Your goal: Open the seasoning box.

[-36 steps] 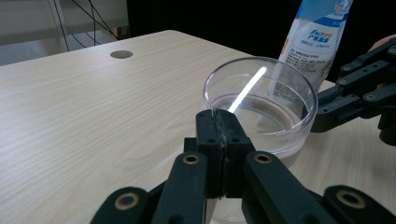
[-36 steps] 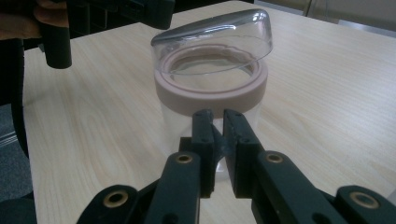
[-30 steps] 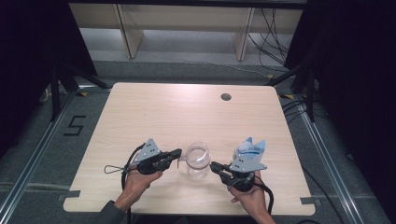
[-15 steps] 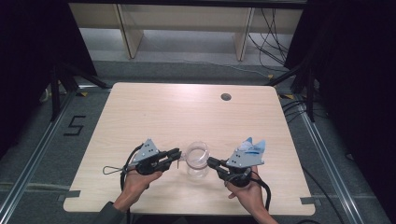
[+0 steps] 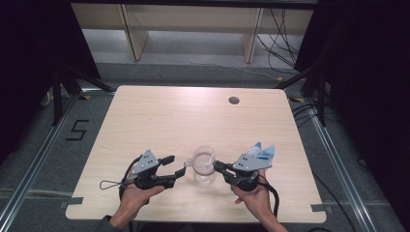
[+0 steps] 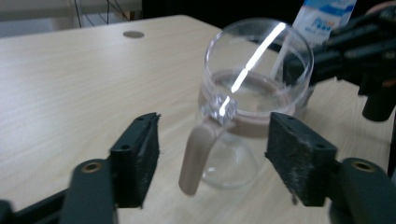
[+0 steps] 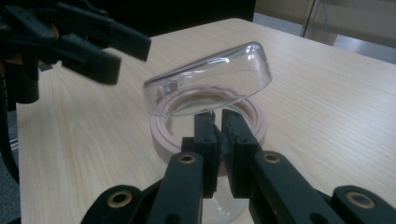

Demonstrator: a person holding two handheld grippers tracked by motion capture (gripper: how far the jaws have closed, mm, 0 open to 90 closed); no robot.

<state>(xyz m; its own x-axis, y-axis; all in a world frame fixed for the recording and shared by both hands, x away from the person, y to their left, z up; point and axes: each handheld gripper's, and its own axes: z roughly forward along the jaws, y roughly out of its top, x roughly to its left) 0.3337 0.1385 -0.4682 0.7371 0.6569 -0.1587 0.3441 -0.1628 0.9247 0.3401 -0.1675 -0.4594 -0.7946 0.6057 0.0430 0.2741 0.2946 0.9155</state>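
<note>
A clear glass jug (image 5: 204,166) with a beige collar and handle (image 6: 196,154) stands near the table's front edge. My left gripper (image 5: 175,166) is open just left of it; in the left gripper view its jaws (image 6: 212,140) stand wide on either side of the handle, a little short of it. My right gripper (image 5: 216,166) comes in from the right, and in the right gripper view it (image 7: 218,121) is shut on the jug's glass rim (image 7: 205,93). The jug (image 6: 254,107) looks empty.
The wooden table (image 5: 169,121) has a round cable hole (image 5: 234,100) at the back right. Wooden shelving and cables lie beyond the far edge. Metal floor rails run along both sides of the table.
The left gripper has crept slightly right and forward toward the jug's handle. The right gripper and the jug have hardly moved.
</note>
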